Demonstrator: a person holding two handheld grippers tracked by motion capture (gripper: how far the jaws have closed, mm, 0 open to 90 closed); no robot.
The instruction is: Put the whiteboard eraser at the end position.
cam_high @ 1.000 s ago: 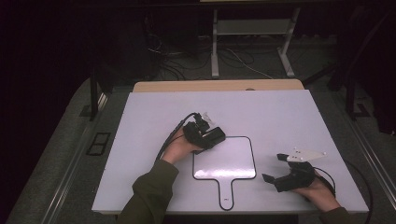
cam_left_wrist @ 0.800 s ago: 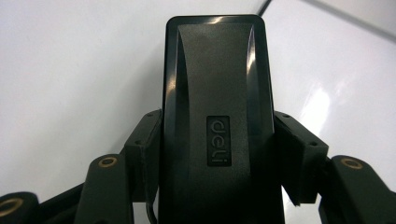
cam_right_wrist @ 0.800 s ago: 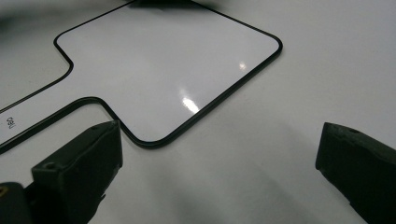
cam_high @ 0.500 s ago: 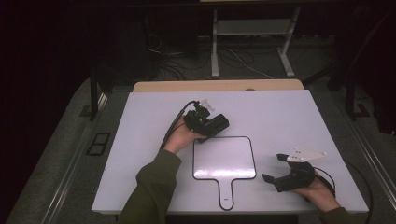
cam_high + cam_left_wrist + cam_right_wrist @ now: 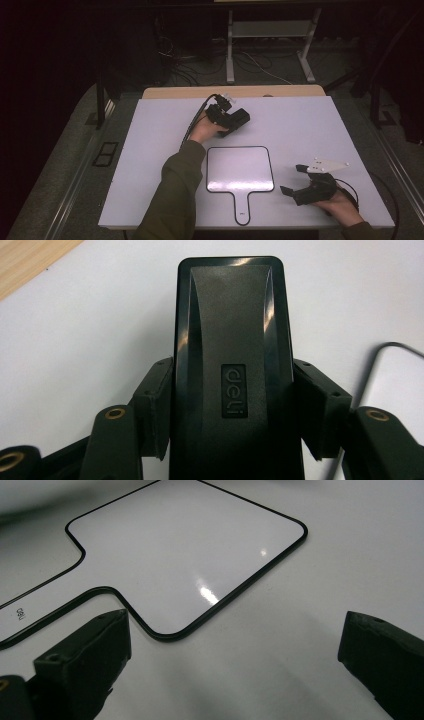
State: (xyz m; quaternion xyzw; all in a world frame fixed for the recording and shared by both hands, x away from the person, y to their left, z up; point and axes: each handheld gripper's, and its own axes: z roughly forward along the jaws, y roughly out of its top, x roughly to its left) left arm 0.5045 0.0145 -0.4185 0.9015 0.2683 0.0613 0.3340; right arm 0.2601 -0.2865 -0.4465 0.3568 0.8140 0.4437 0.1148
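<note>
— Left gripper (image 5: 235,119): what's it doing?
— Clamped on a black eraser (image 5: 232,365), one pad on each long side; "deli" is embossed on the eraser's top. It is held over the far part of the white table (image 5: 150,150), near the wooden strip (image 5: 175,92).
— And the right gripper (image 5: 296,181)?
— Jaws wide apart with nothing between them, low at the near right of the table.
— What lies between them?
— A small whiteboard (image 5: 240,170) with a black rim and a handle, flat on the table, well apart from the eraser.
</note>
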